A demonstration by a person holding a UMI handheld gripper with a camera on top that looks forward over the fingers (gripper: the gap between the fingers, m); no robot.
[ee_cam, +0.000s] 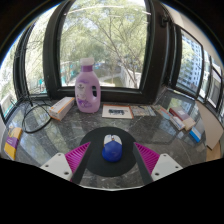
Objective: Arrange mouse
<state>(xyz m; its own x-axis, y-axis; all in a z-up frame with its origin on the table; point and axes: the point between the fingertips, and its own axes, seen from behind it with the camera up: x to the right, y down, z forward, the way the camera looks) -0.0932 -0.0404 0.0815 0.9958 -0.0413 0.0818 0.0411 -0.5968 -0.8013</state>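
A blue and white mouse (112, 148) sits on a round black mouse pad (112, 166) on the grey speckled table (60, 140). My gripper (112, 160) is open, its two pink pads (78, 159) spread wide at either side of the pad. The mouse stands between the fingers with a clear gap on each side, resting on the pad.
A purple bottle (88, 87) stands beyond the pad by the window. A white box (61, 108) and a black cable (35, 120) lie to its left. A card (117, 112) lies behind the pad. Small boxes (186, 124) sit at the right, a coloured block (13, 143) at the left.
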